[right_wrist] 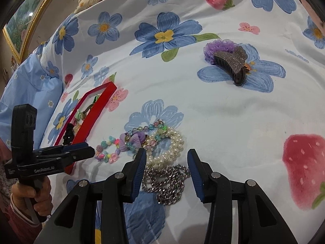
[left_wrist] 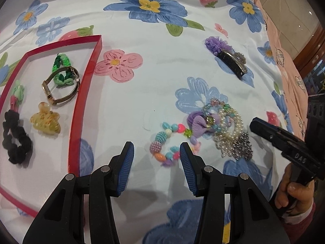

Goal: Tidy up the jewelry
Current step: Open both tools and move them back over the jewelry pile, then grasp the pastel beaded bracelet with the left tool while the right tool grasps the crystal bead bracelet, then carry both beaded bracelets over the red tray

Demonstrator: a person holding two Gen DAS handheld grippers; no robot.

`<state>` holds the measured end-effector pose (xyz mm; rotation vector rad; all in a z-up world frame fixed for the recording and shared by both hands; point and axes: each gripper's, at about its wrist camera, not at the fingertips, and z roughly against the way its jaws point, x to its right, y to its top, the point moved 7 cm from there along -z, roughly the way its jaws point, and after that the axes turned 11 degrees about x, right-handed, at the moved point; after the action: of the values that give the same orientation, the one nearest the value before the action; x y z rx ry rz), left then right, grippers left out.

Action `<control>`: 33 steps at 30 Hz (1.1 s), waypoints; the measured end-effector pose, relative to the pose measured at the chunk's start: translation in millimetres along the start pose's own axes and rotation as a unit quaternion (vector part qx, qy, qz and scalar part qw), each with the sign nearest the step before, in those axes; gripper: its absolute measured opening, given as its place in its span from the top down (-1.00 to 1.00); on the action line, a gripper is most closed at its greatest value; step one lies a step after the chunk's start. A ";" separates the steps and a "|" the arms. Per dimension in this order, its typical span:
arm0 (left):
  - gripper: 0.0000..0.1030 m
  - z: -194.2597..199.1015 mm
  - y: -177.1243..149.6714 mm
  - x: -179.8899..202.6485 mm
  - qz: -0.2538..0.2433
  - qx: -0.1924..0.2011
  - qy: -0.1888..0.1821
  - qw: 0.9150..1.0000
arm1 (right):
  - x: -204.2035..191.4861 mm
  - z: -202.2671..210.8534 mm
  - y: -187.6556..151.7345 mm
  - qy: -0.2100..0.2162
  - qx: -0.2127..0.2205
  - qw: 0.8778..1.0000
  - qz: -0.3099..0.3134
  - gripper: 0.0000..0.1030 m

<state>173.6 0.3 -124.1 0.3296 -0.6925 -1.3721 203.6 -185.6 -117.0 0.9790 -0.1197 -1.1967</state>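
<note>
Left wrist view: flowered bedsheet covers the whole surface, blue and pink flowers, strawberries printed on it. Red tray lies on the sheet at left, shallow, clear-bottomed. Inside the tray: black scrunchie at the near left, gold watch in the middle lying over a green braided band, amber claw clip between the watch and the scrunchie, pink-green hair tie by the left wall. Left gripper hangs over the sheet just right of the tray, jaws apart, nothing between the pads; colourful bead bracelet lies on the cloth in front of it, its near side between the fingertips, touching or not cannot tell. Heap of jewelry to the right of the bracelet: pearl bracelet, purple bow, silver chain at the near edge. Dark glitter hair clip with a purple frill sits well apart, further back right. Right gripper enters from the right edge, held by a hand.

Right wrist view: right gripper released, jaws apart over the silver chain, pads not pressing it.
</note>
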 end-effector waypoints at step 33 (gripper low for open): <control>0.78 24.4 10.7 8.5 -0.023 0.047 -0.040 0.998 | -51.6 -11.4 44.5 0.052 0.025 0.997 0.042 0.75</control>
<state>167.1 -1.5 -97.0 0.3690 -0.8223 -1.4044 220.9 -135.6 -72.5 1.0670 -0.1081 -1.0685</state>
